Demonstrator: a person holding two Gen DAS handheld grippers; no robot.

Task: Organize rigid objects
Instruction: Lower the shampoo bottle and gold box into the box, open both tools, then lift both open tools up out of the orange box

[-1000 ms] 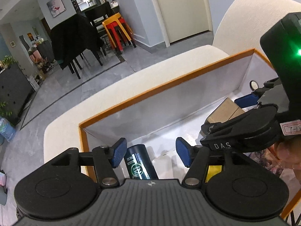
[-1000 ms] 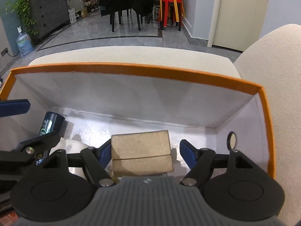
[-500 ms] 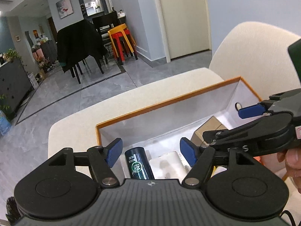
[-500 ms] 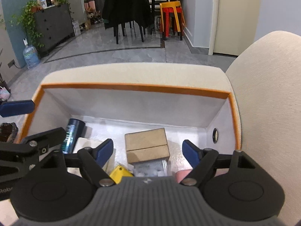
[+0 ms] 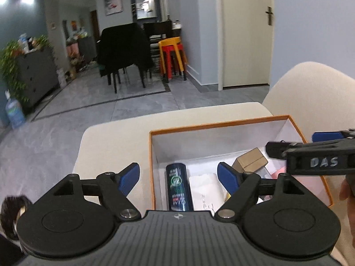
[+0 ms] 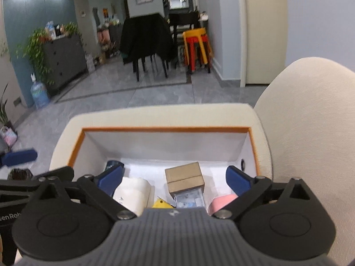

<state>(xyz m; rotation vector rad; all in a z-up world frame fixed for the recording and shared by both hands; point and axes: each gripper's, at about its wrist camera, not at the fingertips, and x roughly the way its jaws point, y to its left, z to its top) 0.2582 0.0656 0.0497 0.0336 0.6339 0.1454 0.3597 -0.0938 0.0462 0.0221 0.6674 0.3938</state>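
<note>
An orange-rimmed white box [image 5: 221,125] [image 6: 164,130] sits on a cream sofa seat. Inside lie a dark can with a green label [image 5: 177,186], a white rounded object [image 5: 205,189] [image 6: 133,194], a brown cardboard box [image 5: 250,160] [image 6: 184,178], a clear plastic case [image 6: 189,199], a yellow piece [image 6: 160,204] and a pink object [image 6: 221,200]. My left gripper [image 5: 178,175] is open and empty, held above the box's near left side. My right gripper [image 6: 175,178] is open and empty, held above the box's near side.
The cream sofa back [image 6: 310,122] rises at the right of the box. Beyond lies grey tiled floor [image 5: 88,110] with a black-draped chair [image 5: 124,51], stacked orange and red stools [image 5: 172,55], a dark cabinet with plants [image 5: 33,71] and a water bottle [image 5: 14,113].
Both grippers have pulled up and back out of the box, open and empty. The cardboard box stays on the box floor, and more of the room shows.
</note>
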